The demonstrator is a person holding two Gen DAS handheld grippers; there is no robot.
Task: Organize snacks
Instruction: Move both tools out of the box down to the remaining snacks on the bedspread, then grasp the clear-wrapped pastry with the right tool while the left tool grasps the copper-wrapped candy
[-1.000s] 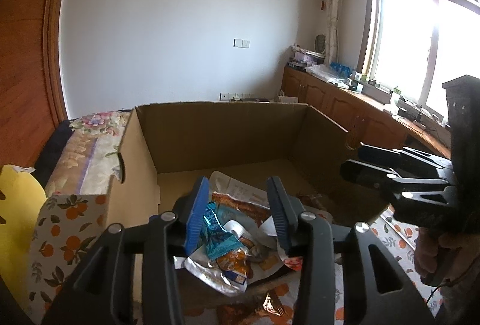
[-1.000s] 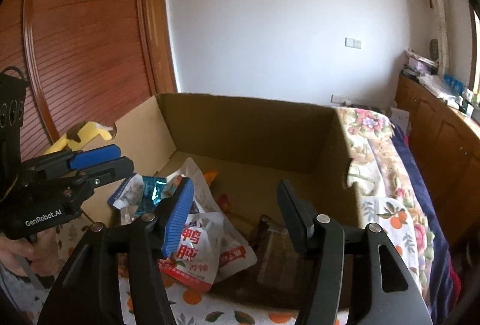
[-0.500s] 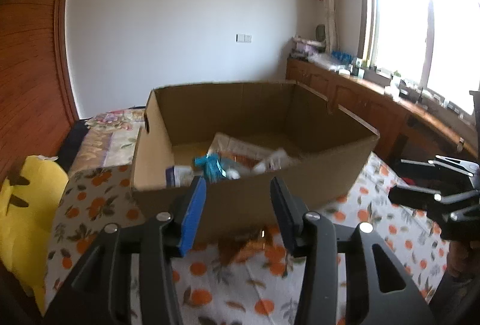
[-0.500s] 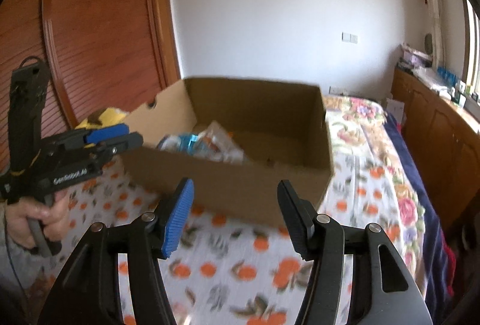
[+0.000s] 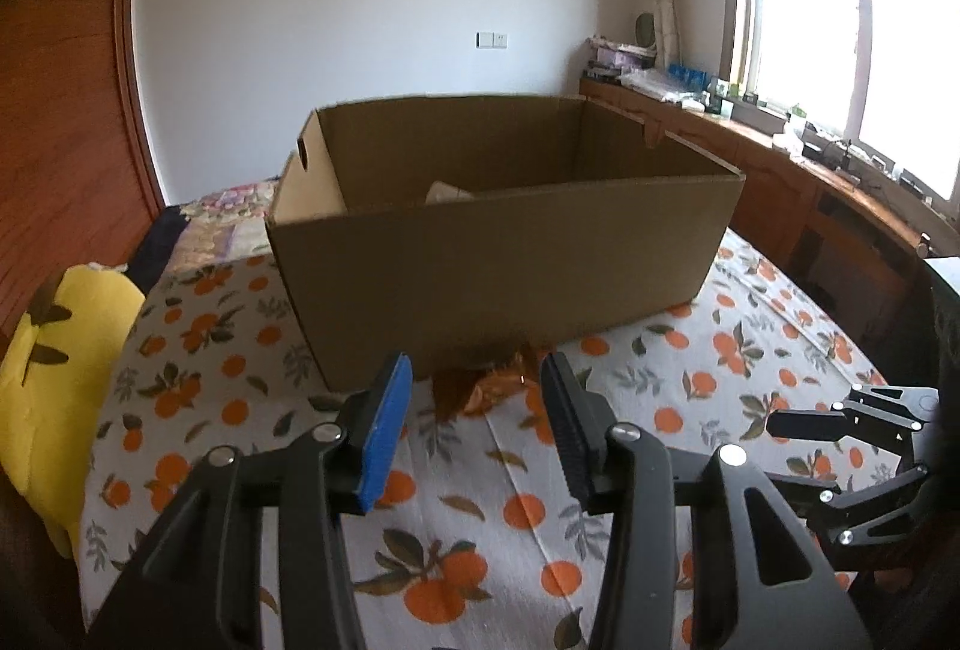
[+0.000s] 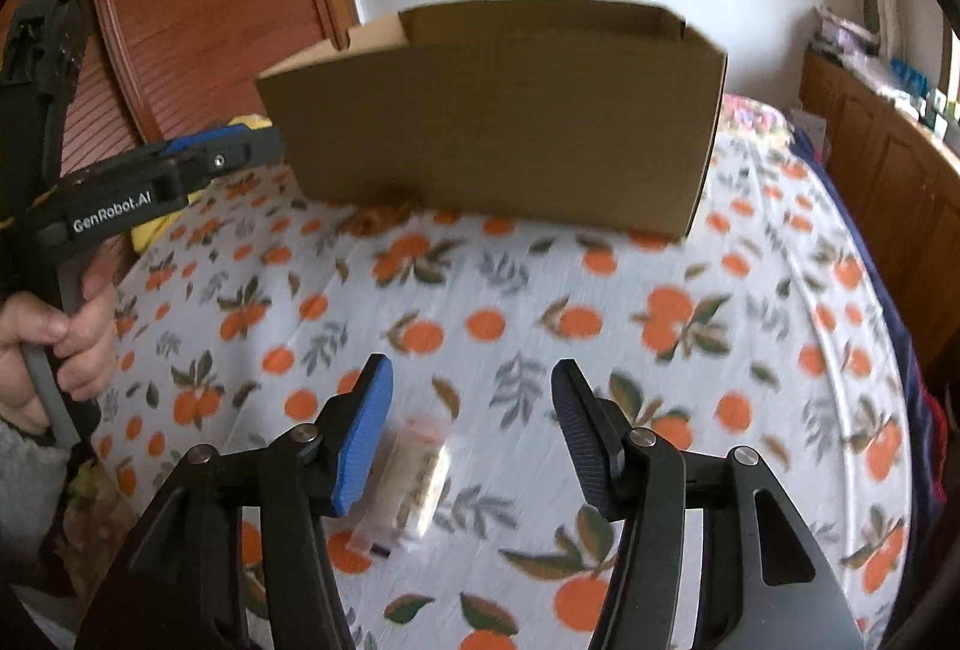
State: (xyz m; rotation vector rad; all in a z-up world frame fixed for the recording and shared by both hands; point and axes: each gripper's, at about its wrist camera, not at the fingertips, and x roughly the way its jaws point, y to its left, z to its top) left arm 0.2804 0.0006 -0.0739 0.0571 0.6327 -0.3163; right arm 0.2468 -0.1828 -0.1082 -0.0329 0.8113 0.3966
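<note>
Both grippers have pulled back from inside the box (image 5: 504, 254) since a second ago and now hang low over the bed (image 6: 540, 302), short of the box's near wall. Left gripper (image 5: 474, 428) has its jaws apart with nothing between them. Right gripper (image 6: 468, 434) is likewise spread wide and holds nothing.

Bare orange-print cloth lies between the grippers and the box. In the right wrist view the cloth runs on to the bed's right edge, where it curves down toward a wooden cabinet (image 6: 888, 158). On the left, a yellow cushion (image 5: 54, 380) sits at the bed's left edge.

Brown, open-topped cardboard, the box stands toward the far end of the bed. One pale packet (image 5: 447, 193) peeks above its near rim; the rest of its contents are hidden by the wall. A shiny orange-brown wrapper (image 5: 480, 386) lies on the cloth, touching the foot of the box's near wall, just ahead of the left gripper's tips.

A small clear packet (image 6: 414, 476) with pale contents lies on the cloth near the bed's front edge, just beside the right gripper's blue finger (image 6: 366, 434). It is blurred, so its label cannot be read.
</note>
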